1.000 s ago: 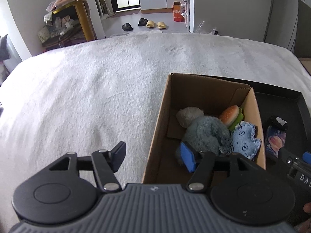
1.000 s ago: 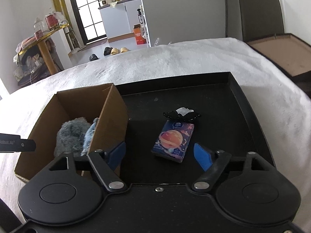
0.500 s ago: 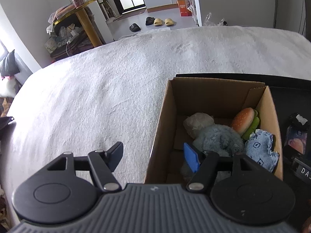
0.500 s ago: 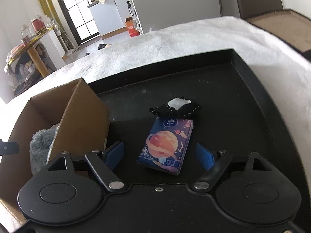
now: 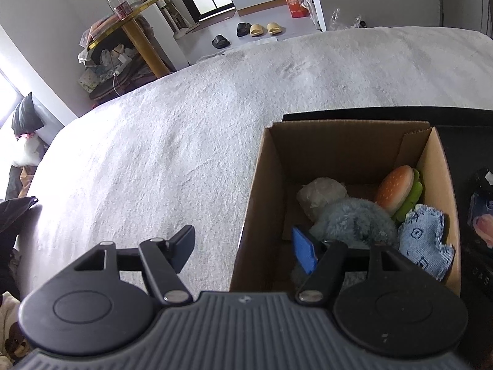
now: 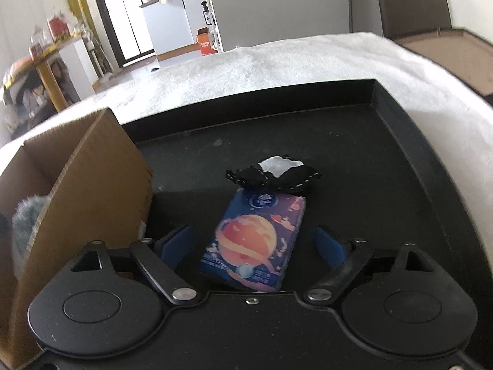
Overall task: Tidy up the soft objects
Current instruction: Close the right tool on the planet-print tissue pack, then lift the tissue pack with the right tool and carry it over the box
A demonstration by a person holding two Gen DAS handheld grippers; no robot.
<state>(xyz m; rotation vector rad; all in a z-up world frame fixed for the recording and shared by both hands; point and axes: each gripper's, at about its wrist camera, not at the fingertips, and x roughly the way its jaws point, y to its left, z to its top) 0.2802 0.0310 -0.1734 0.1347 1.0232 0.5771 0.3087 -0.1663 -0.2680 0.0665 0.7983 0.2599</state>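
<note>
A cardboard box [image 5: 255, 197] stands on the white cloth and holds a grey-blue plush [image 5: 354, 219], a burger toy [image 5: 396, 189], a blue denim patch [image 5: 425, 240] and a pale wad [image 5: 322, 192]. My left gripper [image 5: 243, 243] is open and empty, straddling the box's left wall. A blue tissue pack with a planet print [image 6: 255, 237] lies in the black tray [image 6: 406, 154], with a black cloth scrap [image 6: 271, 175] just beyond it. My right gripper [image 6: 252, 246] is open, its fingers on either side of the pack's near end.
The box [image 6: 92, 166] sits against the tray's left side. White cloth [image 5: 185, 129] covers the surface to the left and behind. A yellow table with clutter [image 5: 129, 30] and slippers on the floor [image 5: 258, 29] are beyond the far edge.
My right gripper has moved forward and down, so the tissue pack now lies between its open fingers. My left gripper has drifted slightly back and left beside the box.
</note>
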